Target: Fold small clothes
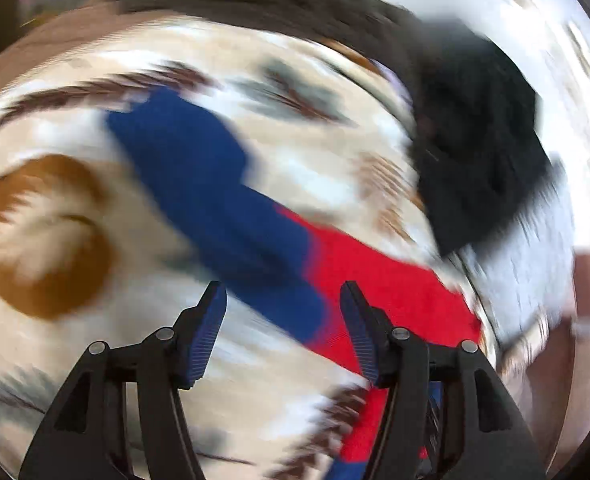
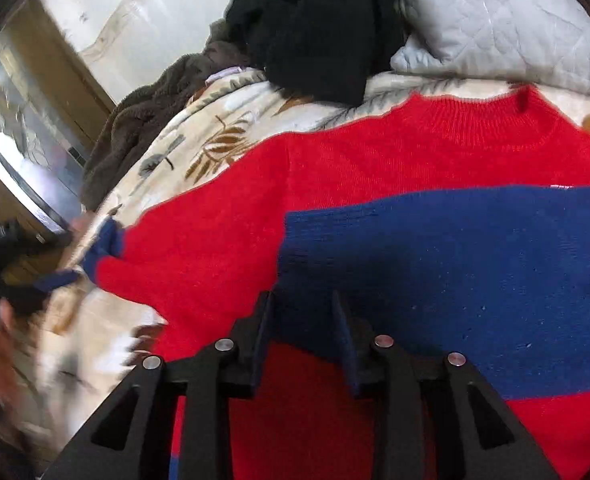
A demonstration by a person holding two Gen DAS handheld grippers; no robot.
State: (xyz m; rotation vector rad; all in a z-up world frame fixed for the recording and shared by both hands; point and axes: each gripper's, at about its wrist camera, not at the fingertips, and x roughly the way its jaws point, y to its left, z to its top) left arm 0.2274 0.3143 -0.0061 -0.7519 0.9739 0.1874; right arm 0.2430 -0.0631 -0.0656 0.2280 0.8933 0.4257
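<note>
- The right gripper (image 2: 301,312) hovers over the red and blue sweater (image 2: 375,184), jaws apart and empty.
- The left gripper (image 1: 283,304) has its jaws wide with nothing between them, above a blurred sleeve (image 1: 223,200).
- The sweater lies flat on a leaf-patterned bedspread (image 2: 215,140).
- Beyond it sit black clothes (image 2: 315,28) and a grey pillow (image 2: 495,12).

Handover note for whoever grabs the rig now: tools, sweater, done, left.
Left tool: open, empty, over the sleeve; view blurred.
Right tool: open, nothing pinched, over the sweater's body.
Red and blue sweater: spread flat on the floral bedspread, collar away from the right camera, one sleeve lying out to the side. Black garment and pillow beyond.
Done: laid out.
Left: apparently all the folding.
</note>
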